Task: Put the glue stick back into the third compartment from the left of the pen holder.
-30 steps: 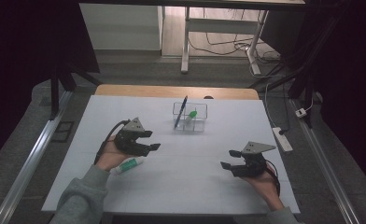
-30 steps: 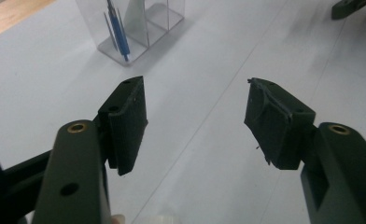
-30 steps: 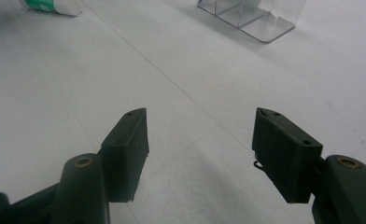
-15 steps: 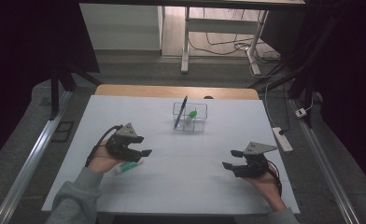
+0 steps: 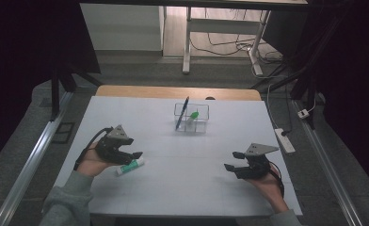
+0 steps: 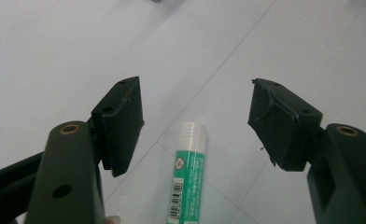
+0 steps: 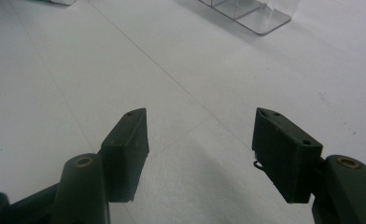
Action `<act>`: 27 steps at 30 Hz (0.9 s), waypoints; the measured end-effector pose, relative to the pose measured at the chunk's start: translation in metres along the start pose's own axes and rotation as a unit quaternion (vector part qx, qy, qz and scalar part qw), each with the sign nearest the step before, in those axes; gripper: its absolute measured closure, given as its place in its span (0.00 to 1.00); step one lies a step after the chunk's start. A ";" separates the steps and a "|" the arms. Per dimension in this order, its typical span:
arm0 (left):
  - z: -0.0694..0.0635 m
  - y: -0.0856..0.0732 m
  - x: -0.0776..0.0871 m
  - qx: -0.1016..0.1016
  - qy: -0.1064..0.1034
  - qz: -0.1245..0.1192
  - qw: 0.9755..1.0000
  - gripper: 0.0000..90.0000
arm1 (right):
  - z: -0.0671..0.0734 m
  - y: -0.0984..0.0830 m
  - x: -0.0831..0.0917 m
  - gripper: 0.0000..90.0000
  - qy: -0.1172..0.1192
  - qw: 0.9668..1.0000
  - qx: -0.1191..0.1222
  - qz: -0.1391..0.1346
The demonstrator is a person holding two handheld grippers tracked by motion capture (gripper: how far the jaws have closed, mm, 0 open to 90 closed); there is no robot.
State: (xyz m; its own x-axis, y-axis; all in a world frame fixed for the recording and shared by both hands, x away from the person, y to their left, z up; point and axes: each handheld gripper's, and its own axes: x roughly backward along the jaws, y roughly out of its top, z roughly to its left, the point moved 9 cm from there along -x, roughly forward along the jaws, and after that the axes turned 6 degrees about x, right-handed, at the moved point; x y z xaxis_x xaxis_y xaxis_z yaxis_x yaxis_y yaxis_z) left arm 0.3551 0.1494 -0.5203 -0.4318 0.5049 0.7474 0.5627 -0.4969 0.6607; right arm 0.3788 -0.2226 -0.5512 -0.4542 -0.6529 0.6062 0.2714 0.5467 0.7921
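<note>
The left gripper (image 5: pixel 134 154) hangs over the glue stick (image 6: pixel 188 175), which lies flat on the table (image 5: pixel 182 188). Its jaws have just been opening and stand wide, one on each side, not touching, probably ready to grab it. The right gripper (image 5: pixel 233 161) waits wide and holds nothing.

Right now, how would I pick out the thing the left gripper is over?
On the white table, look near its left edge, under the left gripper. There lies a glue stick, flat between the open jaws: a green label and white cap.
</note>
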 end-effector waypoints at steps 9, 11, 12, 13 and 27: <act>0.001 -0.008 -0.002 -0.001 0.001 0.017 1.000 0.38 | 0.001 0.000 -0.001 0.40 0.003 1.000 0.002 0.003; 0.001 -0.009 -0.001 -0.001 0.001 0.019 1.000 0.38 | 0.001 0.000 -0.001 0.40 0.005 1.000 0.003 0.003; 0.001 -0.010 -0.001 -0.003 0.002 0.023 1.000 0.38 | 0.001 0.000 -0.002 0.40 0.005 1.000 0.003 0.004; 0.002 -0.011 -0.001 -0.003 0.001 0.025 1.000 0.38 | 0.002 0.000 -0.002 0.40 0.007 1.000 0.003 0.005; 0.010 -0.029 -0.012 -0.001 0.018 0.066 0.998 0.37 | 0.001 -0.001 -0.003 0.39 0.007 1.000 0.003 0.006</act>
State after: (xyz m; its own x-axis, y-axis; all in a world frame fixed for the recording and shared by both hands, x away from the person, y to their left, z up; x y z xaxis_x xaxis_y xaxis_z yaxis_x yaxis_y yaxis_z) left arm 0.3508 0.1644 -0.5487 -0.3790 0.4099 0.8297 0.6152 -0.5581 0.5568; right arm 0.3790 -0.2199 -0.5538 -0.4383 -0.6533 0.6173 0.2714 0.5586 0.7838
